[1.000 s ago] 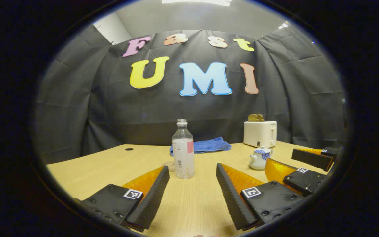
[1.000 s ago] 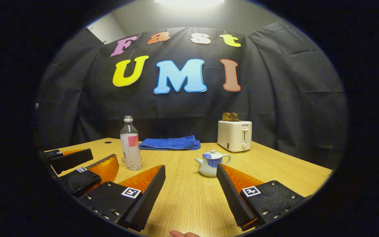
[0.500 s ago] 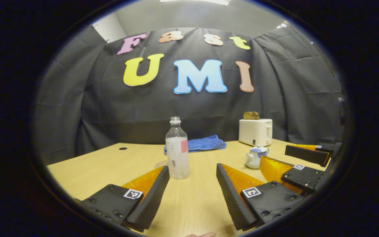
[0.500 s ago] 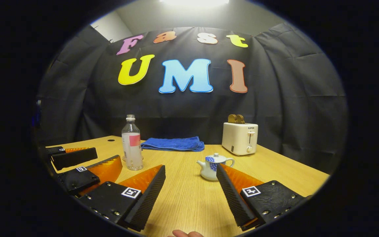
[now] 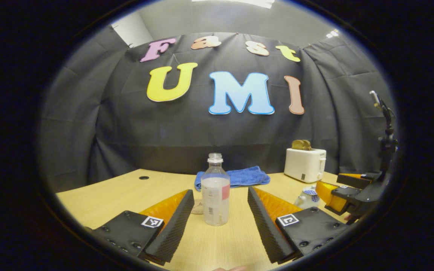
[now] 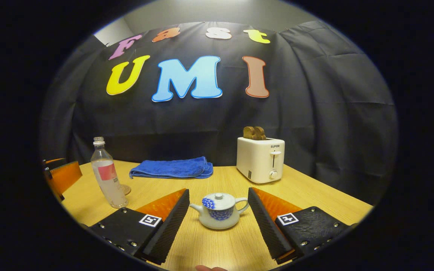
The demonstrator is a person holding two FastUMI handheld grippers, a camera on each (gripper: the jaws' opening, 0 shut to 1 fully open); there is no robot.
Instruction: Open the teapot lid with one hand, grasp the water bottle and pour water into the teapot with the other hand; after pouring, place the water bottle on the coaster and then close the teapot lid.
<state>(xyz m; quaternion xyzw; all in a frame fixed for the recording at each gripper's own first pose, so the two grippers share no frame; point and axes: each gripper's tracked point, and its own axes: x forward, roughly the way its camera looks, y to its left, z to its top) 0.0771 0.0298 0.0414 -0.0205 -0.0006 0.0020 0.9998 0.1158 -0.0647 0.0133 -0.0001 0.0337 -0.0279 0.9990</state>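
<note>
Clear water bottle [image 5: 216, 195] between open left tool [image 5: 220, 210] fingers, untouched.

The table [image 6: 315, 192] is a light wood-grain surface with a small round dark hole [image 5: 144, 177] near its far left corner. Standing directly on it: an upright clear water bottle [image 5: 216, 195] with no cap; a round coaster [image 6: 125, 189] just behind the bottle; a folded blue towel [image 6: 171, 168] along the far edge; a white toaster [image 6: 260, 159] holding bread; a lidded white-and-blue teapot [image 6: 219, 210].
</note>
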